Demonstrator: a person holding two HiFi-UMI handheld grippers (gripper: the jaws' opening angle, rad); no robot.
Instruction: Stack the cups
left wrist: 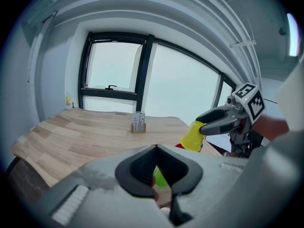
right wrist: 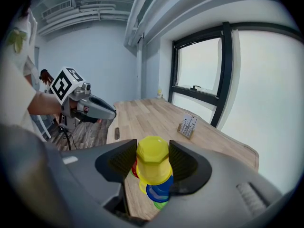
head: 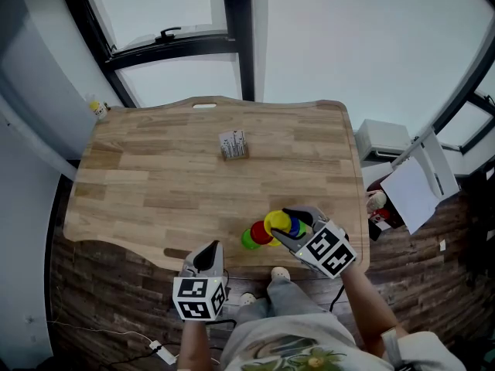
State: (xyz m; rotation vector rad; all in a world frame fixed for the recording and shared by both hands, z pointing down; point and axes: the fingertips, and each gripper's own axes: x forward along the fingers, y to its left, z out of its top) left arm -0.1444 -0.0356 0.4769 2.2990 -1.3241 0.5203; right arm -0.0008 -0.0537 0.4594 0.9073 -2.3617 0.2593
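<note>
My right gripper [head: 283,224] is shut on a yellow cup [right wrist: 153,163], bottom end up and slightly tilted, near the table's front right. In the left gripper view the yellow cup [left wrist: 194,137] hangs above the table in the right gripper [left wrist: 216,120]. Under and around it are a blue cup [right wrist: 159,193], a red cup [head: 261,233] and a green cup [head: 249,239]. My left gripper [head: 210,247] is shut and empty at the table's front edge, left of the cups. Past its closed jaws the green cup [left wrist: 160,178] shows.
A small card holder [head: 233,144] stands mid-table toward the far side. A little yellow bottle [head: 98,110] sits at the far left corner. The wooden table [head: 155,184] has windows behind it and a white box [head: 383,139] to its right.
</note>
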